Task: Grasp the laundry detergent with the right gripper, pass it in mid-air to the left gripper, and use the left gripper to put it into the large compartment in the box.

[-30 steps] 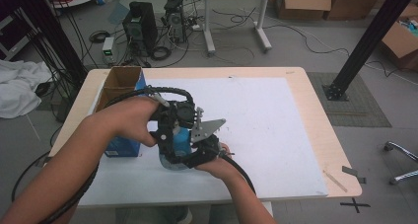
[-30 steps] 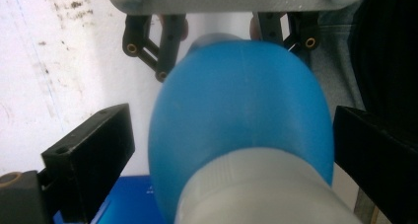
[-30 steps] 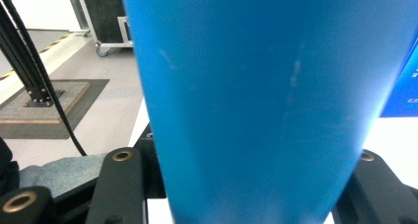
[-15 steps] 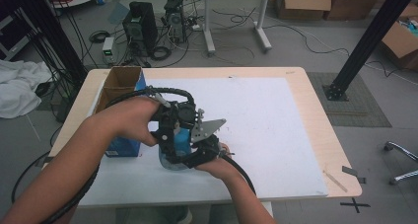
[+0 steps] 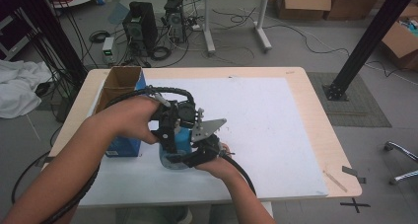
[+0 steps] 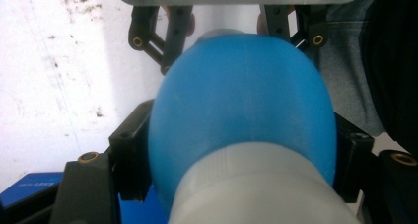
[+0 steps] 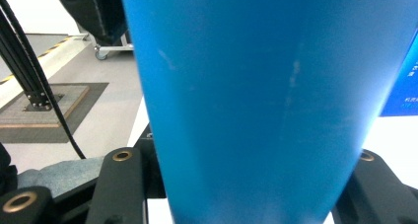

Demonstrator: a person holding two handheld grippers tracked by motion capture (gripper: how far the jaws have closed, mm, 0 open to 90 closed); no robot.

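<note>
bottle: blue, white cap | tools' jaws: black | box: blue, brown inside | table: pale wood, white sheet

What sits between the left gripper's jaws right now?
The blue bottle, its white cap toward the camera, fills the gap between the left gripper jaws in the left gripper view.

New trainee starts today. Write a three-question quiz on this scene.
1. True or false: both grippers grip the blue bottle.
2. The open cardboard box stands at the table's: A) left edge B) right edge C) centre
3. Fill in: the bottle's cap is ____ in colour.

Key: 1 true; 2 A; 3 white.
</note>
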